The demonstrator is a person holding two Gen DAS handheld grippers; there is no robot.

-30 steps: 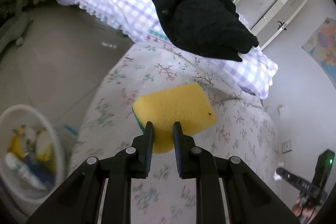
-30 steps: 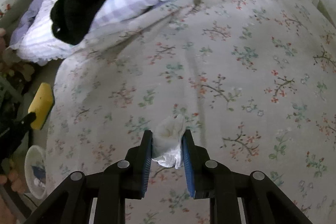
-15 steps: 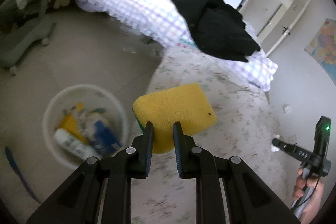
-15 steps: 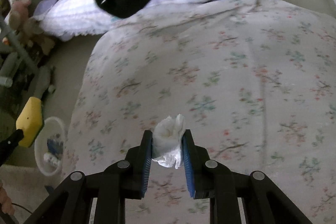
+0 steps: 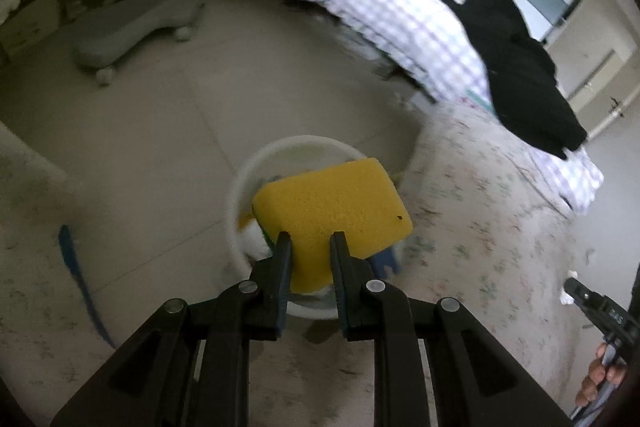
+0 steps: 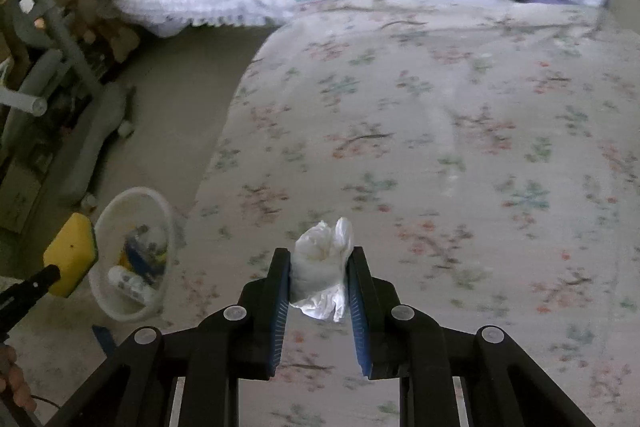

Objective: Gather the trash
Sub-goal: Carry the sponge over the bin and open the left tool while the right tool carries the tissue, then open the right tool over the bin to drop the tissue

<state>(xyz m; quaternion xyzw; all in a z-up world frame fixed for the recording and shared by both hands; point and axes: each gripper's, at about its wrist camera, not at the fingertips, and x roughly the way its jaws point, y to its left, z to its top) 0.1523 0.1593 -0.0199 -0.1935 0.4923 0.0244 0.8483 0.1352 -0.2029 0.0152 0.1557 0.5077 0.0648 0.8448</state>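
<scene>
My left gripper [image 5: 310, 241] is shut on a yellow sponge [image 5: 332, 205] with a green underside, and holds it right above the white bin [image 5: 280, 151] on the floor. Trash lies in the bin [image 6: 120, 203], which the right wrist view shows at lower left beside the bed. The sponge [image 6: 72, 259] appears there too, just left of the bin's rim. My right gripper [image 6: 318, 261] is shut on a crumpled white tissue [image 6: 320, 267] and hovers over the flowered bedsheet [image 6: 440, 147], to the right of the bin.
A checked purple quilt [image 5: 380, 11] with black clothing [image 5: 520, 67] on it lies at the head of the bed. A grey chair base [image 5: 132, 31] stands on the tiled floor behind the bin. A blue strip [image 5: 76, 267] lies on the rug at left.
Both grippers have swung left toward the bin. The sponge went from over the bedsheet to over the bin. The tissue has come nearer the bed's left edge. Both grips are unchanged.
</scene>
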